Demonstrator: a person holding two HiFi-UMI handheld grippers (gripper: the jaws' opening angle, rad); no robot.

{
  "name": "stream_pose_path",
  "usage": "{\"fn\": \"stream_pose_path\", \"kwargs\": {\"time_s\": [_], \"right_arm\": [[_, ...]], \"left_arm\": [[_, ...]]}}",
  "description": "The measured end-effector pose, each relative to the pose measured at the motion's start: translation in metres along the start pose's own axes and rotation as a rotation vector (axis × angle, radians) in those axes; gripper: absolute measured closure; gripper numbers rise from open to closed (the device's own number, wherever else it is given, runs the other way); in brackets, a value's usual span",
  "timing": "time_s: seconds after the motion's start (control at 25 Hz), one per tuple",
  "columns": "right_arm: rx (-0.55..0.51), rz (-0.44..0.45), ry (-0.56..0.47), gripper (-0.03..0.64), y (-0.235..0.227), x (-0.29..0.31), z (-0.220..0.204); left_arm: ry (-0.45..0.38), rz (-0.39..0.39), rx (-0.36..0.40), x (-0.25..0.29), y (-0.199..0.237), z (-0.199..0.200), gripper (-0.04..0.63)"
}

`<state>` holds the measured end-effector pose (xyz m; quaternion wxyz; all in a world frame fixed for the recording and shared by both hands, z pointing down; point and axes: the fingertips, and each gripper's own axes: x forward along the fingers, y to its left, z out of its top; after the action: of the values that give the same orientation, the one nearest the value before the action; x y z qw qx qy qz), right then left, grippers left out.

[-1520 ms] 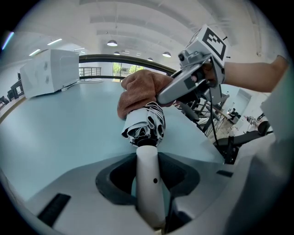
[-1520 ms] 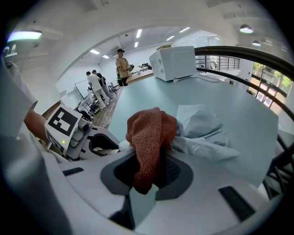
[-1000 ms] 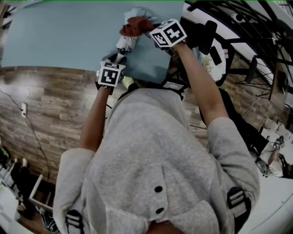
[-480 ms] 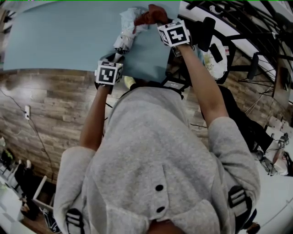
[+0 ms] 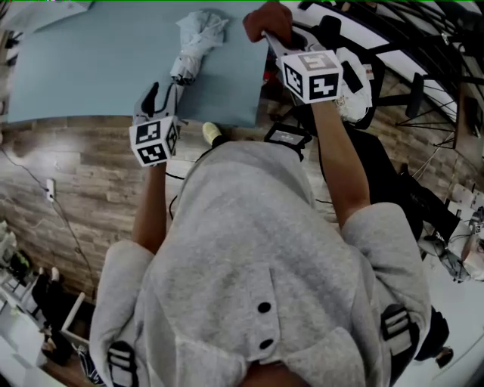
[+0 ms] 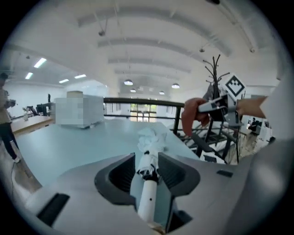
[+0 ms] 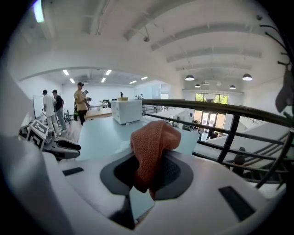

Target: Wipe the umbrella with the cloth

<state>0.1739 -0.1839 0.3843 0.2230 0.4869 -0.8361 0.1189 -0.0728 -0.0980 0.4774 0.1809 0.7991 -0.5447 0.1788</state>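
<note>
A folded pale umbrella (image 5: 193,45) lies on the light blue table (image 5: 91,68), white handle toward me. My left gripper (image 5: 162,92) hangs above and just behind the handle end. Its jaws are opening. In the left gripper view the umbrella (image 6: 149,142) shows along the gap between the left gripper's (image 6: 147,158) jaws, and neither pad visibly presses on it. My right gripper (image 5: 274,38) is raised over the table's right edge, shut on a rust-red cloth (image 5: 266,19). That cloth (image 7: 151,142) bulges out of the right gripper's (image 7: 149,163) jaws, clear of the umbrella.
A white box (image 6: 78,110) stands at the table's far end. A black railing (image 7: 220,114) and a coat stand (image 6: 213,82) run along the right side. Several people (image 7: 80,103) stand far off. Wooden floor (image 5: 60,174) lies in front of the table.
Both grippers have risen and drawn back from the umbrella. The left one came off the handle. The right one lifted the cloth off the canopy, out to the right.
</note>
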Motion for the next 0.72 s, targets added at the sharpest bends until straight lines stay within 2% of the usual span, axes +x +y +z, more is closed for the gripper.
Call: {"fn": "stream_pose_path", "kwargs": {"time_s": [0.08, 0.16, 0.2, 0.24, 0.32, 0.52, 0.72], "right_arm": [[0.042, 0.019, -0.058, 0.539, 0.002, -0.031, 0.009], [0.079, 0.021, -0.109, 0.540, 0.003, -0.063, 0.018], [0.098, 0.017, -0.133, 0.539, 0.004, -0.079, 0.022], [0.117, 0.013, -0.157, 0.539, 0.006, -0.095, 0.026], [0.142, 0.012, -0.198, 0.539, 0.012, -0.124, 0.033], [0.177, 0.034, -0.263, 0.540, 0.016, -0.183, 0.027], [0.176, 0.054, -0.292, 0.540, 0.023, -0.204, 0.020]], "left_arm": [[-0.129, 0.021, -0.028, -0.026, -0.008, 0.035, 0.436], [-0.202, 0.025, -0.039, -0.050, -0.024, 0.064, 0.439], [-0.221, 0.036, -0.033, -0.060, -0.032, 0.075, 0.465], [-0.231, 0.053, -0.023, -0.070, -0.039, 0.084, 0.543], [-0.241, 0.080, -0.007, -0.088, -0.055, 0.099, 0.578], [-0.272, 0.062, -0.002, -0.115, -0.106, 0.118, 0.578], [-0.264, 0.079, 0.000, -0.138, -0.128, 0.108, 0.578]]}}
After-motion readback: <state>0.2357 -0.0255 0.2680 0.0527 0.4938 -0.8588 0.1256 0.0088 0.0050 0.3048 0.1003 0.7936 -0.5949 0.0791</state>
